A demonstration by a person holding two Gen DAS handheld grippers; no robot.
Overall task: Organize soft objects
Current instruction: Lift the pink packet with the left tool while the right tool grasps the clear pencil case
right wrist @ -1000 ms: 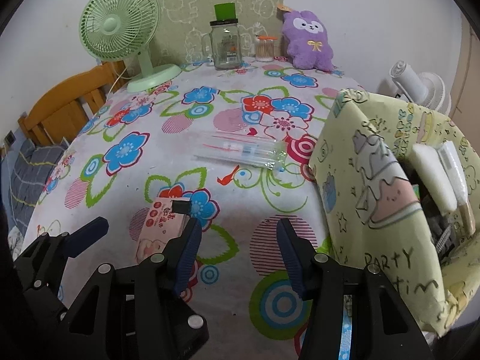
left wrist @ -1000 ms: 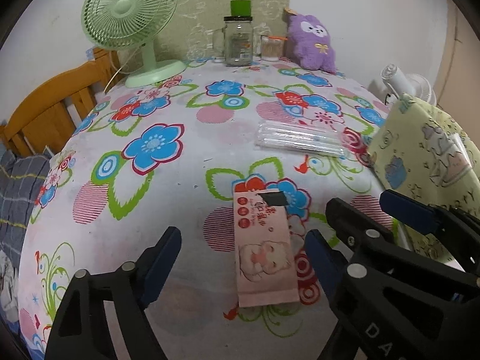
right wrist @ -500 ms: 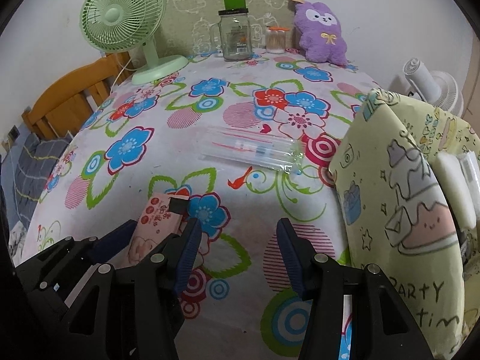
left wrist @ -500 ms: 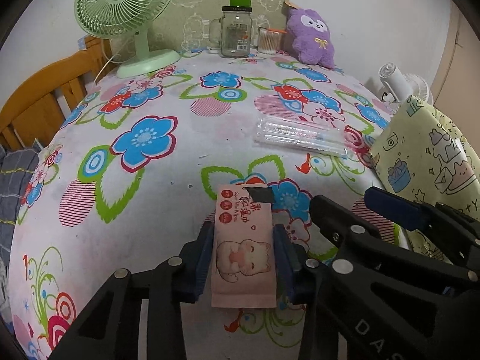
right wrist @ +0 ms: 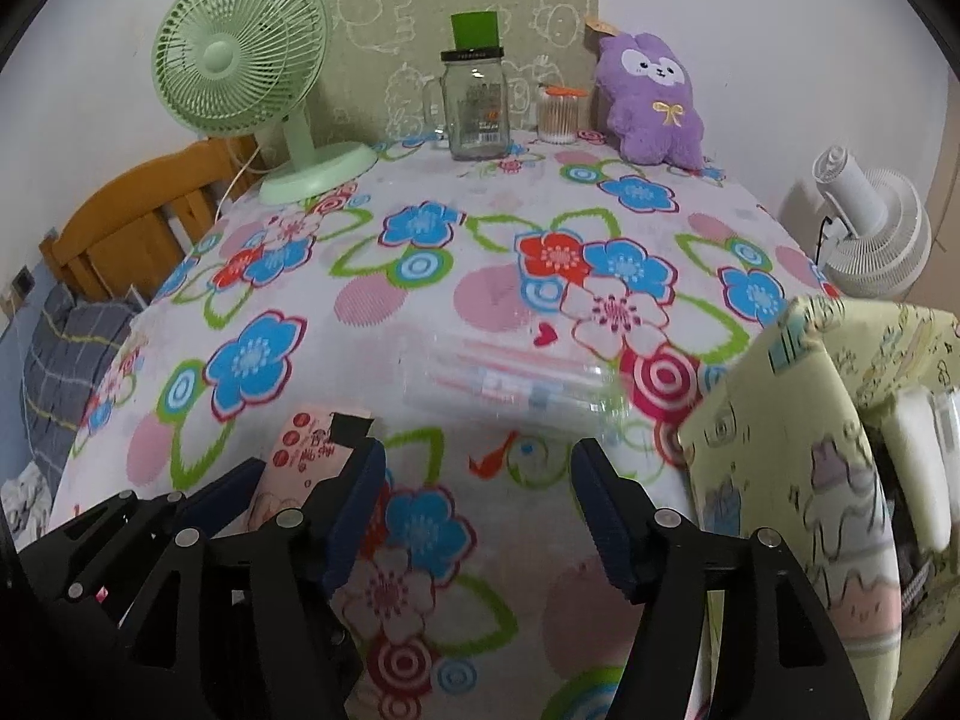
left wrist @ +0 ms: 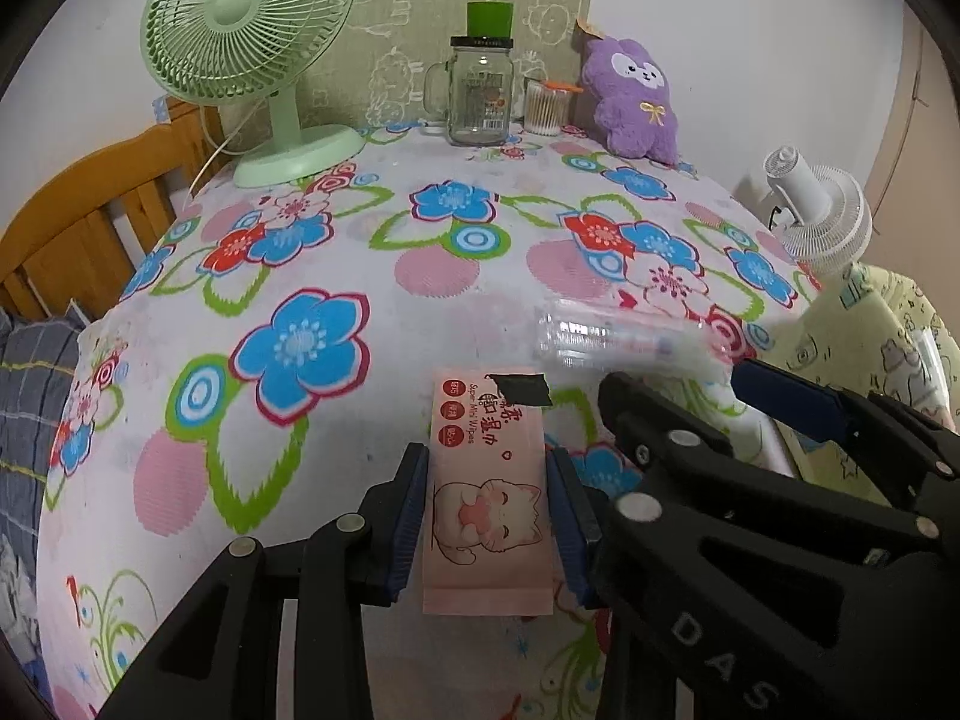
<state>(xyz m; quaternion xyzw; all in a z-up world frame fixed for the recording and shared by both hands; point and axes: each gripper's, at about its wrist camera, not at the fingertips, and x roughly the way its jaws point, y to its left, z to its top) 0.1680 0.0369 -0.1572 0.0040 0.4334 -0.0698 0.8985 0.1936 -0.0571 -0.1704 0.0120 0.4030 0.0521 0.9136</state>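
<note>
My left gripper (left wrist: 487, 516) is shut on a pink wet-wipes pack (left wrist: 487, 498) with a cat picture, held just above the flowered tablecloth (left wrist: 300, 276). The pack also shows in the right wrist view (right wrist: 306, 456), partly behind the left gripper's fingers. My right gripper (right wrist: 480, 510) is open and empty, just right of the left one, over the cloth. A clear plastic packet (right wrist: 510, 384) lies ahead of it; it also shows in the left wrist view (left wrist: 624, 339). A yellow cartoon-print bag (right wrist: 828, 480) stands open at the right, with white soft items inside.
At the table's far edge stand a green desk fan (left wrist: 252, 54), a glass jar with a green lid (left wrist: 480, 96), a cotton-swab tub (left wrist: 546, 108) and a purple plush (left wrist: 636, 102). A white fan (right wrist: 870, 228) stands beyond the right edge, a wooden chair (left wrist: 90, 222) at the left.
My left gripper closed on the wipes pack and lifted it slightly off the cloth. Both grippers have tilted up and moved a little forward.
</note>
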